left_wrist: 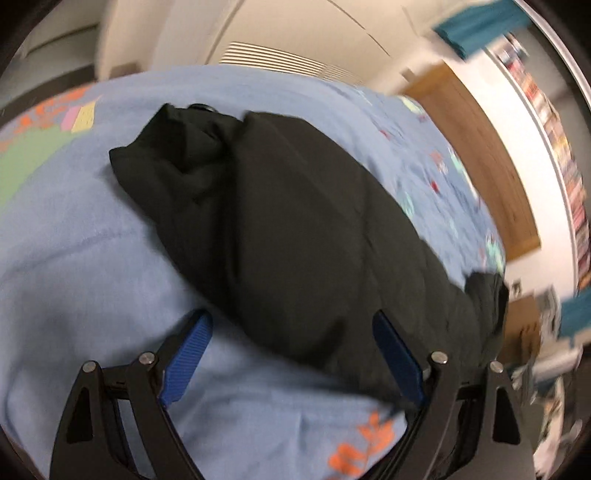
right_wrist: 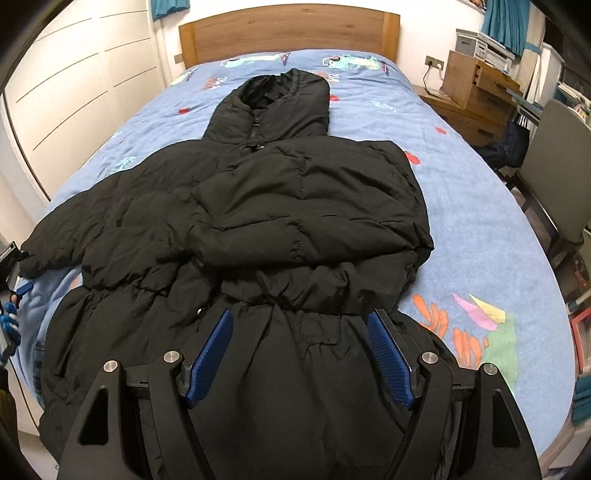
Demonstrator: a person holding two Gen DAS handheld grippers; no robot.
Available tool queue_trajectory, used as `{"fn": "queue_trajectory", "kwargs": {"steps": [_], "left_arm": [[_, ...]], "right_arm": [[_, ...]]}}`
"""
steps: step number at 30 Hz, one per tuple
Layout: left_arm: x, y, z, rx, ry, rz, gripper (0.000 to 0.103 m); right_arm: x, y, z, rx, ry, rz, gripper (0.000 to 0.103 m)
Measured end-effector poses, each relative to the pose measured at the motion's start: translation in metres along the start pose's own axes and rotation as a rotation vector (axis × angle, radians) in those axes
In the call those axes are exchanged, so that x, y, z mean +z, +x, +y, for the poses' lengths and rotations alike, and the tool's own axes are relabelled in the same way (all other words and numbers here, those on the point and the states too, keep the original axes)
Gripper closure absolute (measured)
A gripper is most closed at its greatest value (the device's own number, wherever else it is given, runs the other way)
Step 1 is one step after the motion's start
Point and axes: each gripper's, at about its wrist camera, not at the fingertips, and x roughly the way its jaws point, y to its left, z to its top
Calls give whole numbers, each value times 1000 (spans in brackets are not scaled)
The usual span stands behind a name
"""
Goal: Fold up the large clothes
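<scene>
Coat [right_wrist: 258, 229] flat on the bed [right_wrist: 480, 229], hood [right_wrist: 280, 99] toward the headboard [right_wrist: 288, 33], chair [right_wrist: 554, 170] at right.

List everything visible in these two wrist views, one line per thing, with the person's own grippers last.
Hooded puffer coat: one, black, flat on the bed, hood toward the headboard, one sleeve folded across the chest, the other spread out to the side.
Bedspread: one, light blue with colourful prints, under the coat.
Headboard: one, wooden, far end of the bed.
Wardrobe doors: white, beside the bed.
Wooden desk: one, brown, on the bed's other side.
Chair: one, grey, by the desk.
Curtains: teal, behind the desk.
Left gripper: black, blue pads, open over the coat's sleeve.
Right gripper: black, blue pads, open over the coat's skirt.
</scene>
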Motion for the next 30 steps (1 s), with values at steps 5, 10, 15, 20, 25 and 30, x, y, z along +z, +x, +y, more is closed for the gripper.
{"fn": "queue_trajectory", "kwargs": {"steps": [5,10,15,20,25,30], "left_arm": [[22,12,14,-36,-98,-18,29],[25,17,10,-55,-86,0,79],[24,5,-7,-64,-37,-22,89],[18,-14,-43,-56,89,-55,93],[5,-39,-87,-64,210,-89,93],[-13,-59,-123,-75,294,-106,94]], "right_arm": [[-1,8,-4,-3,4,15,29],[-4,10,-12,-4,25,16,29],[-4,4,-16,3,34,-2,29],[-7,-5,-28,12,63,-27,29],[-11,-18,-44,3,85,-55,29],[-17,-31,-64,5,111,-84,29]]}}
